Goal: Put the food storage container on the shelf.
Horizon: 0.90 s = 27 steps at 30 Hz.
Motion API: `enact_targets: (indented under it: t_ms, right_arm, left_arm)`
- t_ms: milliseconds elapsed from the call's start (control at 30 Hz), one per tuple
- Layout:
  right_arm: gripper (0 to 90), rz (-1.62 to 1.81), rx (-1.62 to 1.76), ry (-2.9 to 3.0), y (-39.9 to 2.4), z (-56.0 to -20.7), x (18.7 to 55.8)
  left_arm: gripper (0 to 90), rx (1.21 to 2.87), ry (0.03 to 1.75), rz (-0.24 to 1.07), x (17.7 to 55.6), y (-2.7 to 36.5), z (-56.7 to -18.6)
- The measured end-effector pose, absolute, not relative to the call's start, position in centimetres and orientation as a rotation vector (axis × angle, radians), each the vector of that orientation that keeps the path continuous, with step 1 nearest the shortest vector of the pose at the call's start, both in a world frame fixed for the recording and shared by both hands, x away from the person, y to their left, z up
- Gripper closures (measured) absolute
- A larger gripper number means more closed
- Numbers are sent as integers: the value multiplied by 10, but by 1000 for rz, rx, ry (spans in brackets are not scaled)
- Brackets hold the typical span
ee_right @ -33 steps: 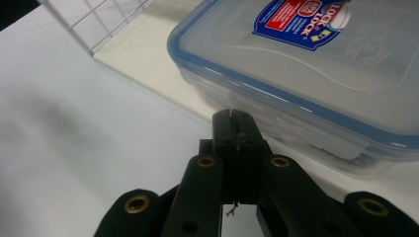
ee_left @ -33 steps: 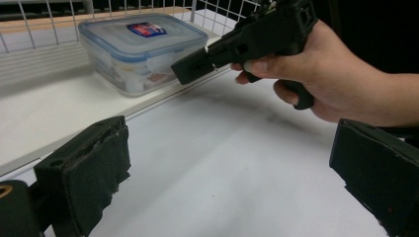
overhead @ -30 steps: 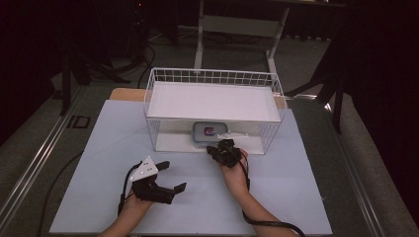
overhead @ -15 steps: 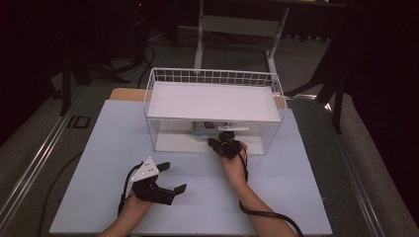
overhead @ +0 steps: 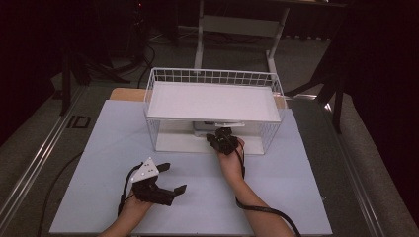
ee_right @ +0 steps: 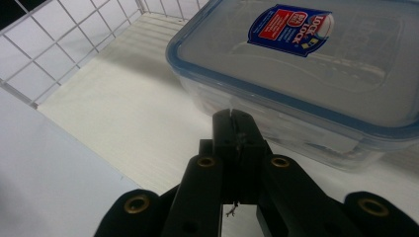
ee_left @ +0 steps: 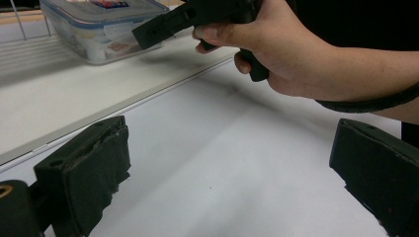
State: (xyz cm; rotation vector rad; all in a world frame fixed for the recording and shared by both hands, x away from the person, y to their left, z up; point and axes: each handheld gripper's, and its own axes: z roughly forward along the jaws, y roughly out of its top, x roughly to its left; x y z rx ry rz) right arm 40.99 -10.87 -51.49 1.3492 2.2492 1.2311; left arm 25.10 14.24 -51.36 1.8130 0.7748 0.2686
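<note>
1. your right gripper (ee_right: 231,118) has its fingers clenched tight together, nothing between them, the tips touching the near side wall of the clear container (ee_right: 316,74).
2. that container, with a blue-rimmed lid and a red-and-blue label (ee_right: 291,27), sits on the lower shelf of the white wire rack (overhead: 163,79), under the rack's upper shelf.
3. your left gripper (overhead: 165,177) rests on the tabletop (overhead: 306,187) well in front of the rack, its fingers (ee_left: 94,168) spread wide and released, holding nothing.
4. your right hand (overhead: 230,155) reaches in at the rack's open front.
</note>
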Motion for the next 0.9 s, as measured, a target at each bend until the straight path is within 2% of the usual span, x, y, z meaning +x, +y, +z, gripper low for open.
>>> enact_targets:
  t_ms: [367,533,633,767,900]
  right_arm:
    - [878,1228,1233,2265,-108,-519,384]
    - [805,1194,1162,2247,-114,-520,369]
    - [745,1217,1143,2229,-119,-517,360]
    - [580,1236,1108,2214,-125,-511,348]
    - [359,1287,1138,2224,-132,-508,338]
  left_arm:
    - [31,1797,776,252,252,140,-512]
    - [30,1795,767,251,250,136,-509]
    - [31,1789,760,247,250,135,-508]
    - [31,1794,759,240,251,133,-509]
    - [30,1796,750,226,251,132,-508]
